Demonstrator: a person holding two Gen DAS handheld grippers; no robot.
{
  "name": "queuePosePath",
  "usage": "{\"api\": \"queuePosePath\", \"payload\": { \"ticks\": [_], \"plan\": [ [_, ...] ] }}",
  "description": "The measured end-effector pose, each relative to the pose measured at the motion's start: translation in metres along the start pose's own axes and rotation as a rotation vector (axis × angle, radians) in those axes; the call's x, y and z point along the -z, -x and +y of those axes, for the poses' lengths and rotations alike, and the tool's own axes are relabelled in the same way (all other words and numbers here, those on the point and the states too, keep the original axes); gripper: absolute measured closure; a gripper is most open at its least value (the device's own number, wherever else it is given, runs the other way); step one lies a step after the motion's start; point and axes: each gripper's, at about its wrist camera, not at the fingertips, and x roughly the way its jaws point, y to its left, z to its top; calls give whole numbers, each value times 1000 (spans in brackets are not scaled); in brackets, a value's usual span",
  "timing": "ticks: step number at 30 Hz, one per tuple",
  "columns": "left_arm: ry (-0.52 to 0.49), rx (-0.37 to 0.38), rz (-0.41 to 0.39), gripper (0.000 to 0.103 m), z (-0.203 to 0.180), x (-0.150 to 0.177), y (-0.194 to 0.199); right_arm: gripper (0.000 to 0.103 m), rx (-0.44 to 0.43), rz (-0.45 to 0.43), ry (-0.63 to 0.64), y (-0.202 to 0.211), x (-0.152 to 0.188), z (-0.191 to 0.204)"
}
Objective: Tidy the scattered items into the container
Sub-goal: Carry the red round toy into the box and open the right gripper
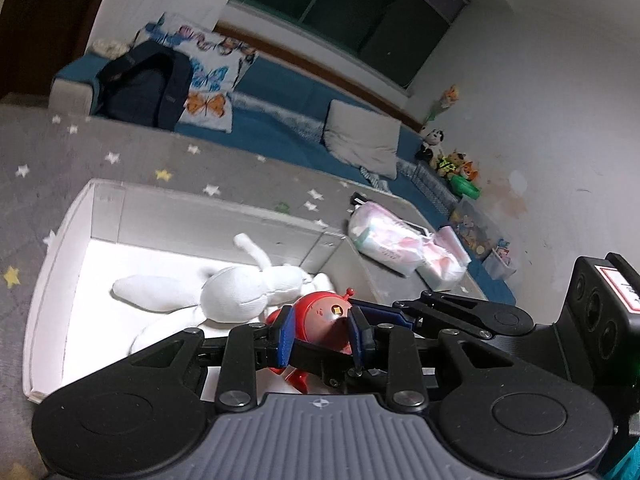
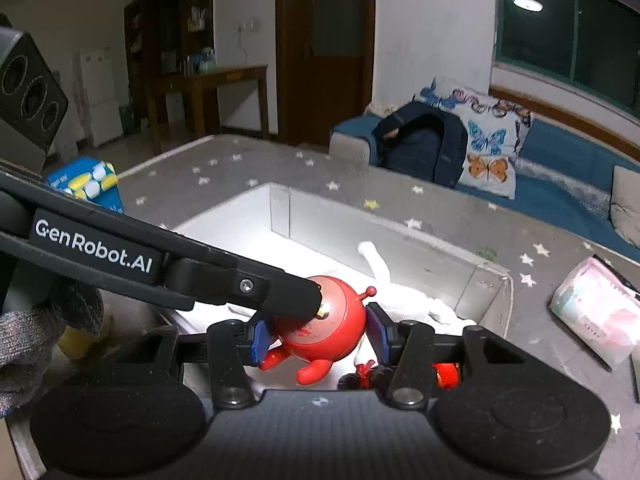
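At the frame's lower centre, the left gripper [image 1: 320, 334] holds a red round toy [image 1: 324, 316] between its blue fingers [image 1: 285, 336], above a white box [image 1: 60, 240] holding a white plush rabbit [image 1: 240, 290].

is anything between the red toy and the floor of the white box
Nothing rigid. Both grippers hold the red round toy over the white box. The white plush rabbit already lies on the floor right under and behind it, so the toy may land on the plush.
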Motion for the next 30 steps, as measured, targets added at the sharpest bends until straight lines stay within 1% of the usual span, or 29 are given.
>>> {"api": "queuePosePath", "payload": {
  "ticks": [4, 13, 21, 30],
  "plan": [
    [19, -11, 26, 73, 10, -1, -15, 54, -12, 43, -3, -19, 0, -6],
    [43, -18, 67, 73, 22, 1, -32, 54, -33, 115, 0, -39, 5, -13],
    [66, -25, 85, 73, 29, 0, -40, 54, -41, 157, 3, -53, 2, -18],
    [91, -23, 96, 72, 36, 0, -45, 54, -35, 183, 25, -60, 1, -17]
  ]
}}
